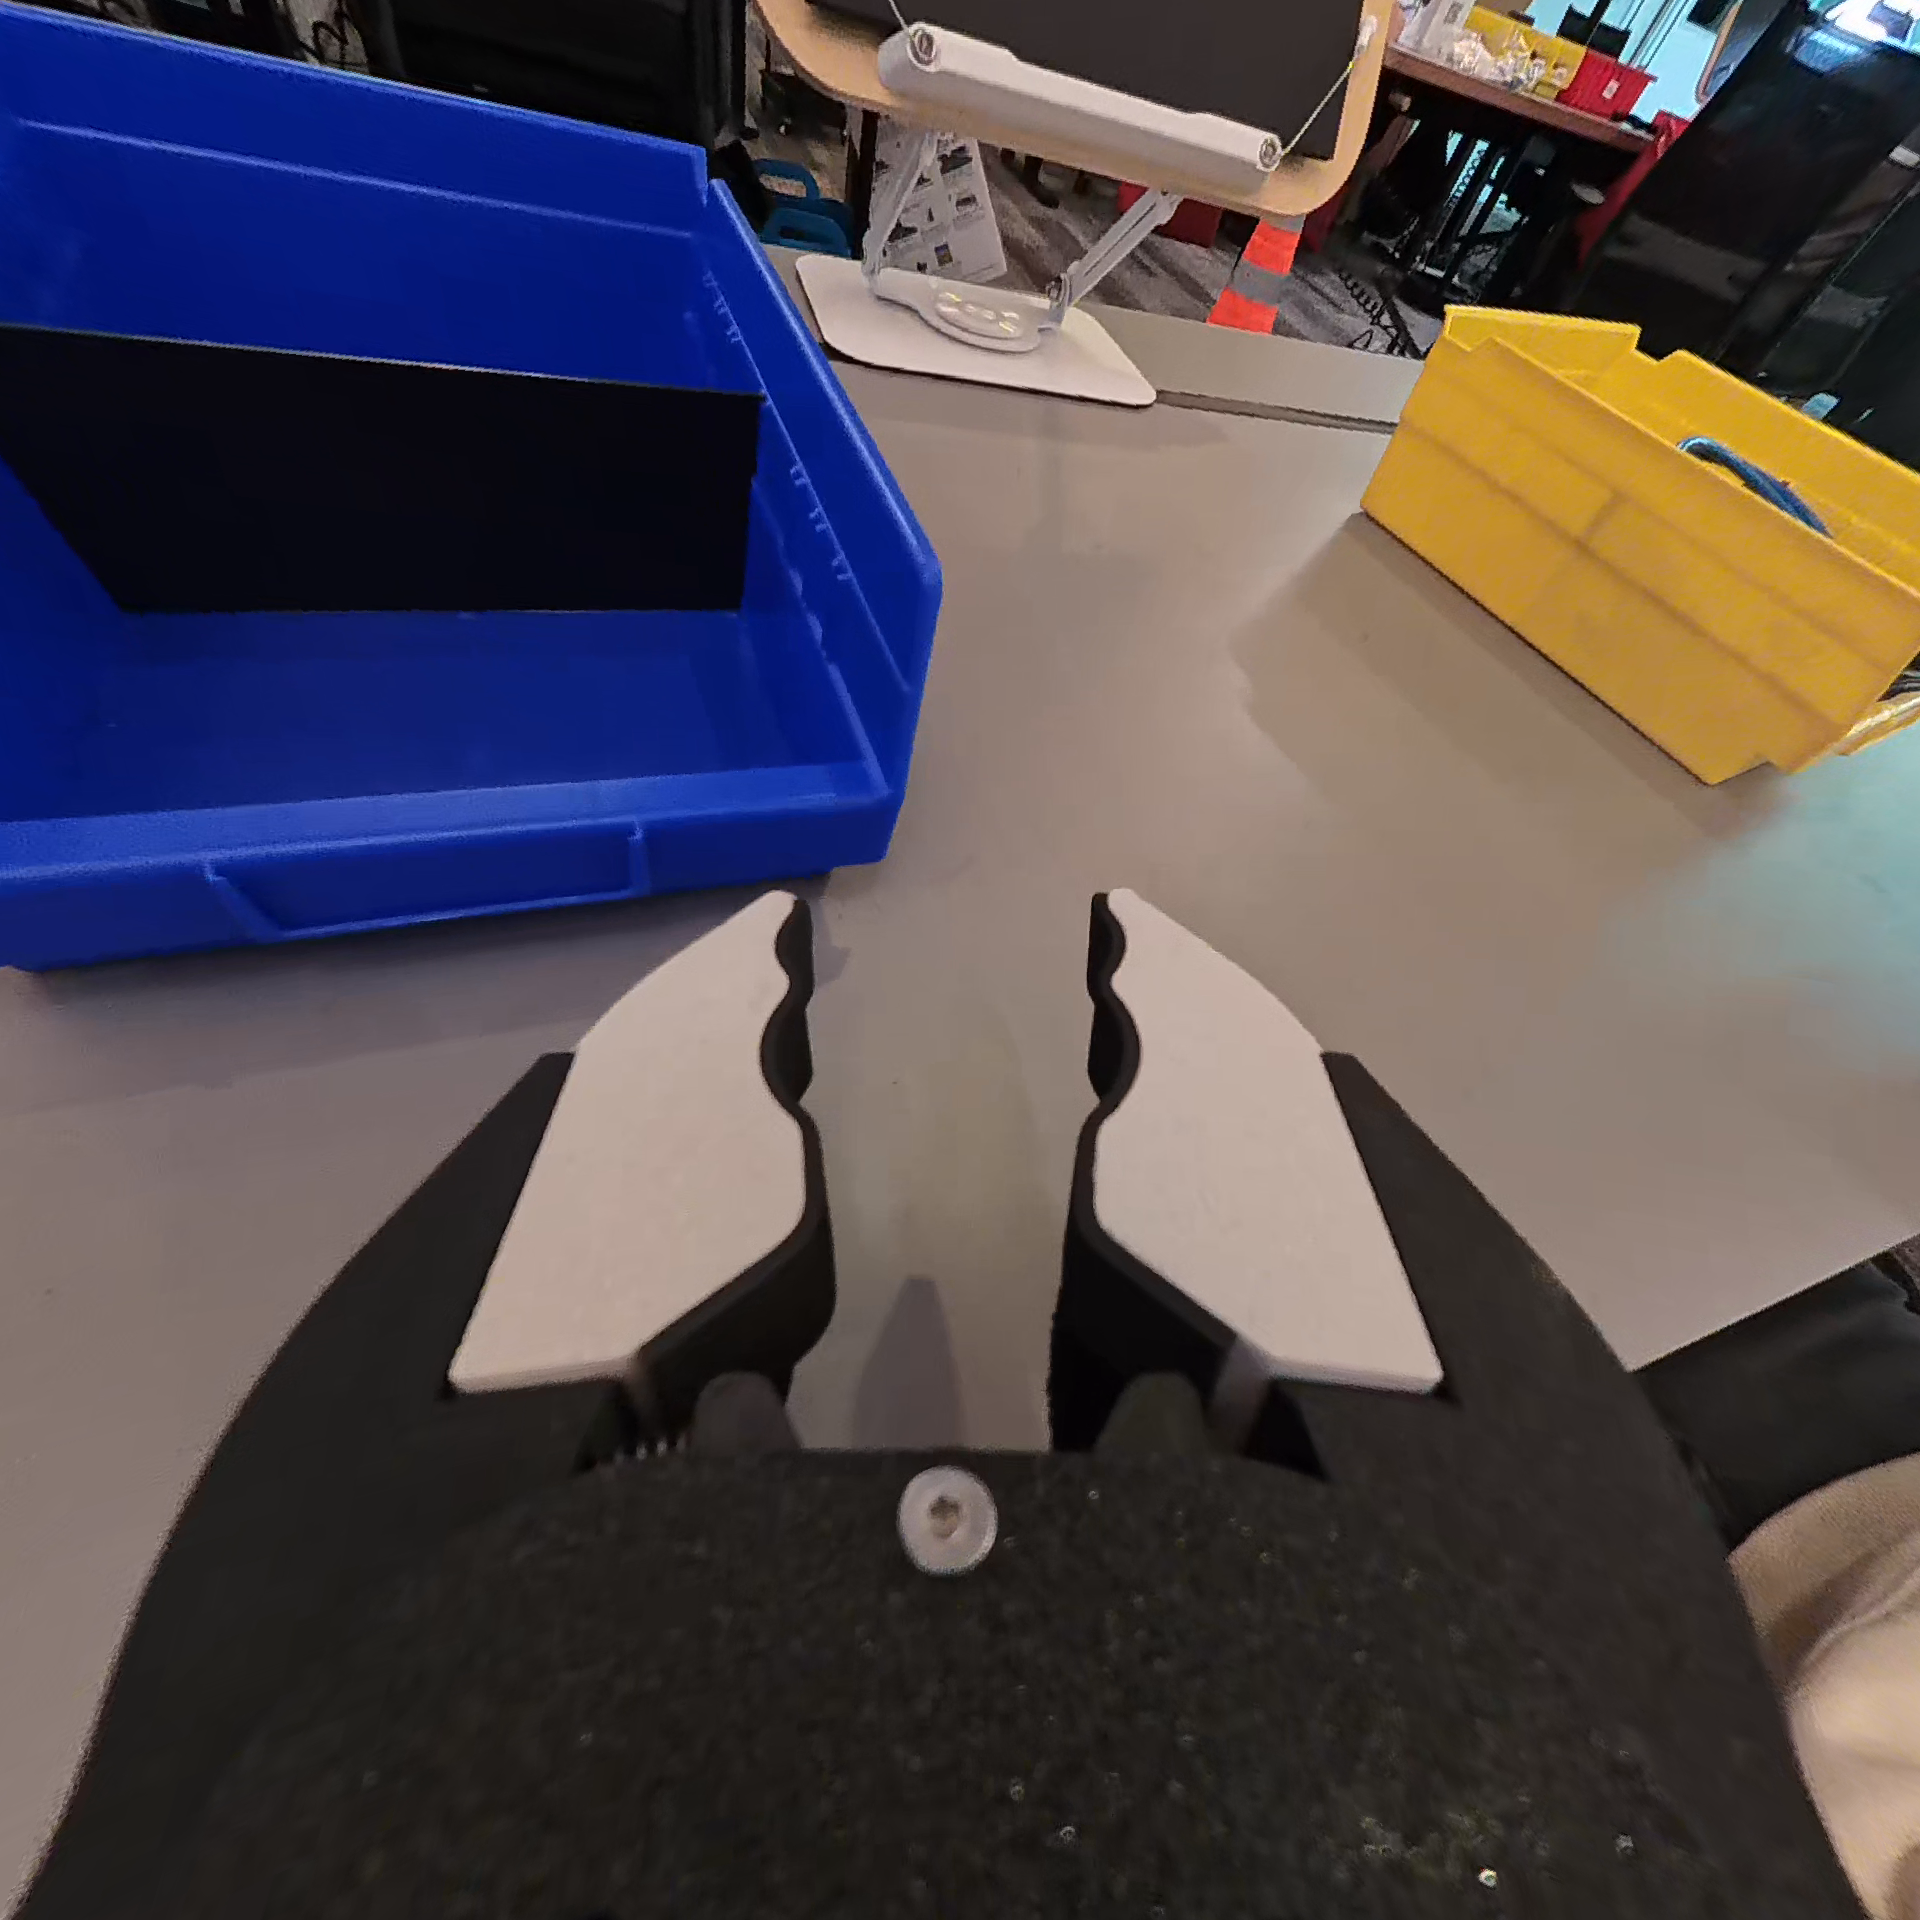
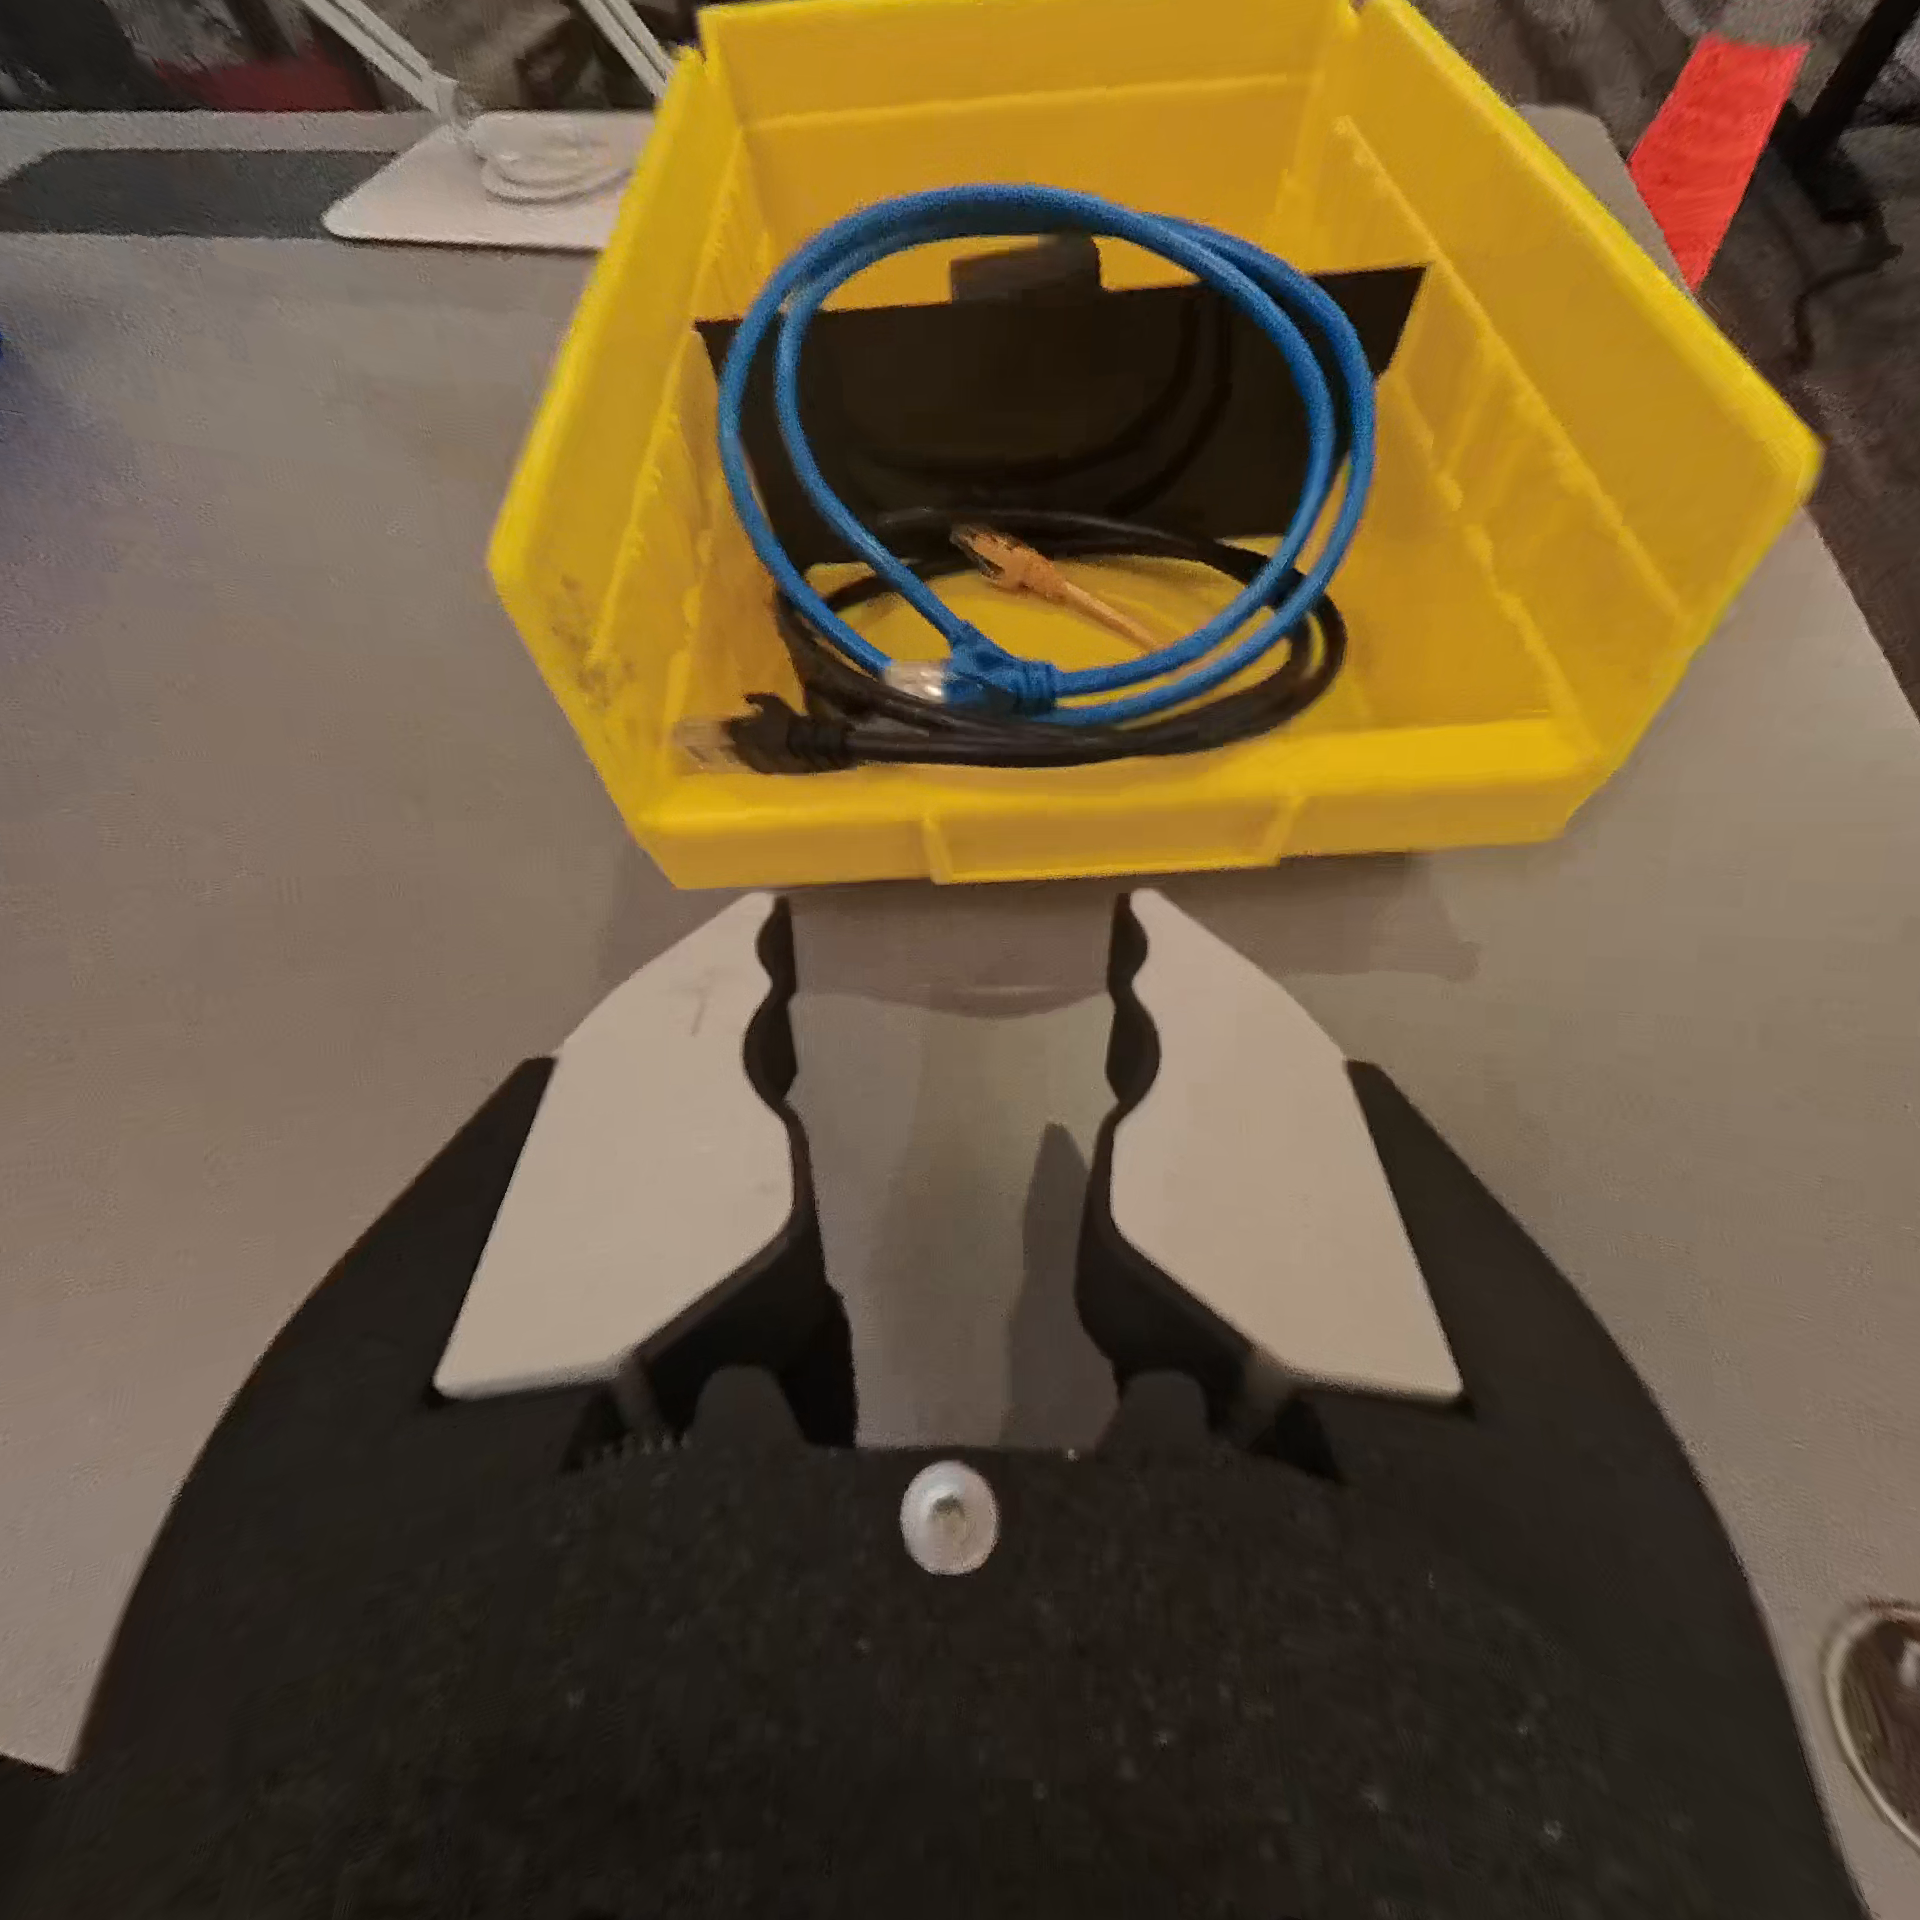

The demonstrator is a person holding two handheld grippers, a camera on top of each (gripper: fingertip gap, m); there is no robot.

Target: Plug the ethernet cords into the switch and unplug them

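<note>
Both claws hang spread and empty over the grey table: the left gripper near the blue bin, the right gripper facing the yellow bin. Nothing is picked yet, I judge; next, reach over its near lip for the blue cord, tangled with a black cord. No switch shows

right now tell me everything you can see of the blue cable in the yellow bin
The blue cable is a thin, matte-jacketed ethernet cord, coiled in a few loose loops. The coil stands tilted, leaning back against the black divider inside the yellow bin. Its clear plug points left, low at the front, resting on the black cable. Nothing grips it.
</note>
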